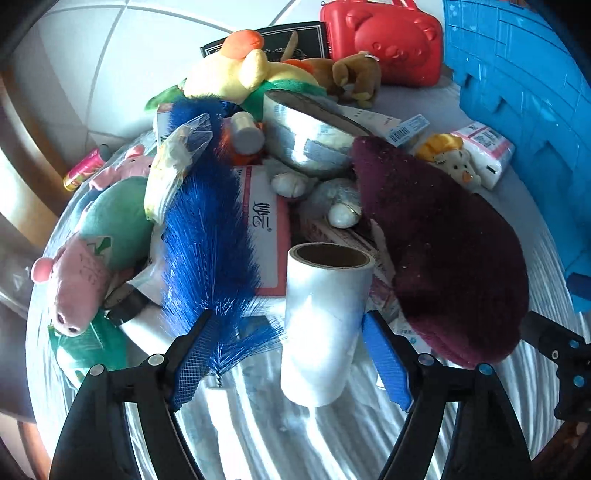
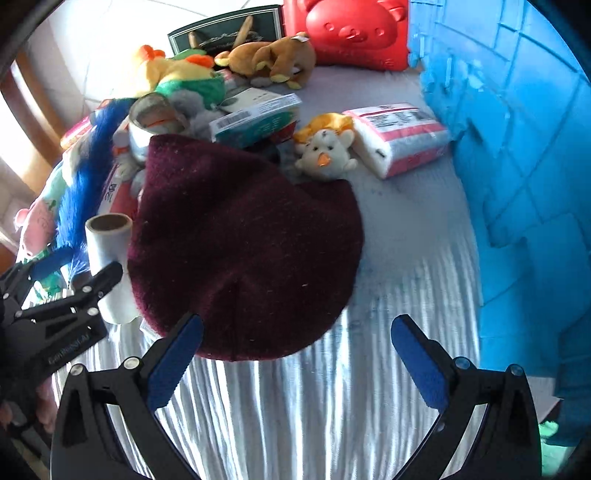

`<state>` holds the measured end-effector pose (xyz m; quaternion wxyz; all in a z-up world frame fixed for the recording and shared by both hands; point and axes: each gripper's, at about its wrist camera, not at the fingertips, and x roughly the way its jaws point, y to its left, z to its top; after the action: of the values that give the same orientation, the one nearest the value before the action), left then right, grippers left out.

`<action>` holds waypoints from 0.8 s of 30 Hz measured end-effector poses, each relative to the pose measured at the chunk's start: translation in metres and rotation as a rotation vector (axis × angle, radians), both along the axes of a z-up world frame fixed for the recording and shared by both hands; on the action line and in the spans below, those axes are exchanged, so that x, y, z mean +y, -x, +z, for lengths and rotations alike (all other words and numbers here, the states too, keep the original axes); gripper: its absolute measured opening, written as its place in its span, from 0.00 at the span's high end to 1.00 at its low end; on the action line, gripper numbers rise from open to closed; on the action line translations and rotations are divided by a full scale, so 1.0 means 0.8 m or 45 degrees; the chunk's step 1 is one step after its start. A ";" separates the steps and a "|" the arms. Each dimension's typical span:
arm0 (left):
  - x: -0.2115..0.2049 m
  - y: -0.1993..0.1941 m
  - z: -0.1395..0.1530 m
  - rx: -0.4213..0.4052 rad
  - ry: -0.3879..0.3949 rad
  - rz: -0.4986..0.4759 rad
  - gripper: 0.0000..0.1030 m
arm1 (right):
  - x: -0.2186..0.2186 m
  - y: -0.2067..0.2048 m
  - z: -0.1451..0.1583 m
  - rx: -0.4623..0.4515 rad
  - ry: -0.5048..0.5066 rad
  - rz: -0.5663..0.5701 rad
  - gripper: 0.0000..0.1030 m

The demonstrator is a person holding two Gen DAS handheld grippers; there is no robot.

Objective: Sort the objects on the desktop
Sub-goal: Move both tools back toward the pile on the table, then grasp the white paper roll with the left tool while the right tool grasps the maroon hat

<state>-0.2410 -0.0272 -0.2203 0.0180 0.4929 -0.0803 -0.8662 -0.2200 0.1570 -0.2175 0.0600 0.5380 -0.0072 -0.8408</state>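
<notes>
At the lower centre of the left wrist view, the left gripper [image 1: 291,354] stands spread around a white roll [image 1: 325,325] of plastic film, which stands upright on its cardboard core on the striped tablecloth [image 1: 258,435]; both blue pads sit just beside the roll's sides, and contact cannot be confirmed. A blue bristle brush [image 1: 207,236] lies against the roll's left, its fringe brushing the left pad, while a maroon knit hat [image 1: 443,251] fills the right of the frame.

In the right wrist view the right gripper [image 2: 295,354] hangs released and empty, its left finger over the hat's [image 2: 243,243] near edge, its right over bare cloth. A yellow-haired plush chick [image 2: 325,155] and a pink-and-white tissue pack [image 2: 399,140] lie beyond the hat, a blue crate [image 2: 517,147] walls off the right side, and a red bear-faced case [image 2: 351,29] stands at top centre.

The roll looks light, with a stiff core but slick film, so a squeeze across its middle seems the surest hold; taken near its top rim it could tip. The hat appears soft and limp, and would likely need a pinch of its near edge, gathering a fold rather than spanning it.
</notes>
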 end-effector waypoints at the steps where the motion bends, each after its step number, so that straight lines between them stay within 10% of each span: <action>1: 0.001 0.000 0.001 0.001 0.003 0.008 0.23 | -0.002 0.001 -0.002 -0.004 0.009 0.010 0.00; 10: 0.025 0.018 -0.021 -0.082 -0.062 0.007 0.56 | -0.015 0.006 -0.013 -0.026 0.000 0.046 0.00; 24: 0.008 0.021 -0.023 -0.095 -0.148 0.016 0.56 | -0.042 0.043 -0.043 -0.072 0.101 0.078 0.00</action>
<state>-0.2580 -0.0206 -0.2383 -0.0081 0.5257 -0.0272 -0.8502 -0.2543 0.1234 -0.2520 0.1069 0.5588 -0.0257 -0.8220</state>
